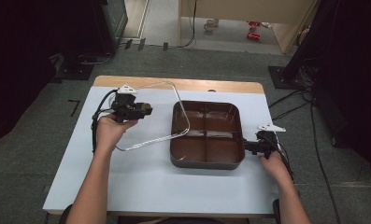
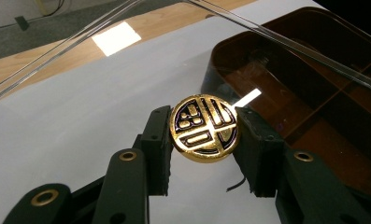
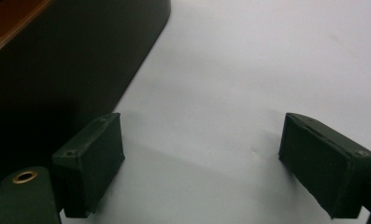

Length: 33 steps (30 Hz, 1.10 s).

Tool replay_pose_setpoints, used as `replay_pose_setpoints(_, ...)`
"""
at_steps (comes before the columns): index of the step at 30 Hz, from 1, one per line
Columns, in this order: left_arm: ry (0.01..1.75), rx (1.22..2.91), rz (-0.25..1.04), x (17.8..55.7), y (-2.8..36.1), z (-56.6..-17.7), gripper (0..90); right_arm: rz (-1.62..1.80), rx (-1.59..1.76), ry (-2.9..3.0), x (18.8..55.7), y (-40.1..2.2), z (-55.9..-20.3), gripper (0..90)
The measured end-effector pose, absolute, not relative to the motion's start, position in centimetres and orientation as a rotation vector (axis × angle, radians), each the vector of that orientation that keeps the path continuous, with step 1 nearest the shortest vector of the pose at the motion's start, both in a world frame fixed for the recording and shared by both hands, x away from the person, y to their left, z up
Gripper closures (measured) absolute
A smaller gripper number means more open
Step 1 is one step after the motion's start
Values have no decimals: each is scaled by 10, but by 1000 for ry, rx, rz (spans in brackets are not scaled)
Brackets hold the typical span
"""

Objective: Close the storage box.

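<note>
Looking down from the high view, a white table [image 1: 141,186] holds a brown tray [image 1: 206,161] split into four compartments. A clear lid [image 1: 148,112] leans tilted, its right edge resting in the tray and its left side raised over the table. The left gripper [image 1: 145,108] holds the lid by a gold knob [image 1: 146,108] at its centre, which is likely why the lid stays propped rather than lying flat. The right gripper [image 1: 246,146] rests at the tray's right edge, low on the table, seemingly placed to keep the tray from sliding.

Moving to the left gripper view, the knob [image 2: 204,129], a round gold disc with a dark raised pattern, sits pinched between the two black jaws, one pad against each side. The lid's clear rim [image 2: 286,44] runs overhead, with the tray [image 2: 314,93] beyond on the right.

Turning to the right gripper view, the jaws stand spread wide with bare table [image 3: 248,70] between them. The tray's dark wall [image 3: 71,60] sits just beside the left jaw; I cannot tell whether they touch.
</note>
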<state>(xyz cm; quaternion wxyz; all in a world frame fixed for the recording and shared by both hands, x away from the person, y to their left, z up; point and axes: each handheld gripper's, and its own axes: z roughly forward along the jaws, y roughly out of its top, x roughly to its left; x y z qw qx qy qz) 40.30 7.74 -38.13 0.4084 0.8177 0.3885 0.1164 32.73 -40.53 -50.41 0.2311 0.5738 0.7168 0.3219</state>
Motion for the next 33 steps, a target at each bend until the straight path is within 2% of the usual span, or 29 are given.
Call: replay_pose_setpoints(33,788,2134,196,397,-24,-387,595,885,1579,1971,327,-405,-504,134)
